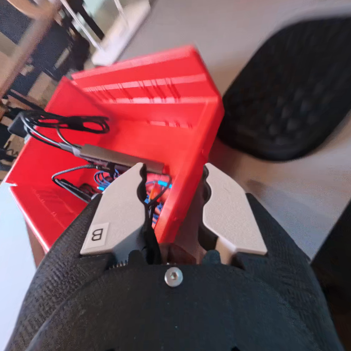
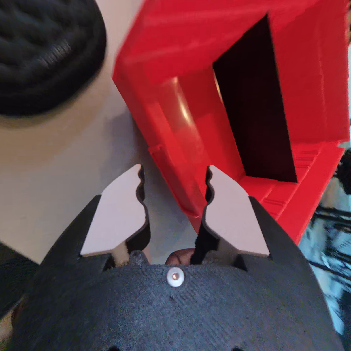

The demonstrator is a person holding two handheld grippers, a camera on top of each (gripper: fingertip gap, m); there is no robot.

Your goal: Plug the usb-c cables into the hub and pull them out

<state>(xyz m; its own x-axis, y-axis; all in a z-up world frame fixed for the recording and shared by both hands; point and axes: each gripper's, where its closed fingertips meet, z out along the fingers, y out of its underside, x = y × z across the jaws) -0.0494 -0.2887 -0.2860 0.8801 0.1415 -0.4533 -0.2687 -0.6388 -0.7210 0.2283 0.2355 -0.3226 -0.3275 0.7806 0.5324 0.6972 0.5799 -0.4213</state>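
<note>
Left wrist view: a red bin sits on a pale counter and serves as landmark. At the bin's left rim a bundle of black cables hangs over the edge. Inside the bin, a grey hub lies slanted with a grey cable plugged into its left end; below it lie a braided black cable and blue cables. The left gripper straddles the bin's right wall, jaws wide apart and holding nothing; a thin black cord runs between them. Right of the bin lies a black textured pad. Right wrist view: the pad lies left of the bin, seen from outside with a dark opening. The right gripper hovers at the bin's lower corner, jaws wide apart, empty. Motion blur softens both views.
</note>
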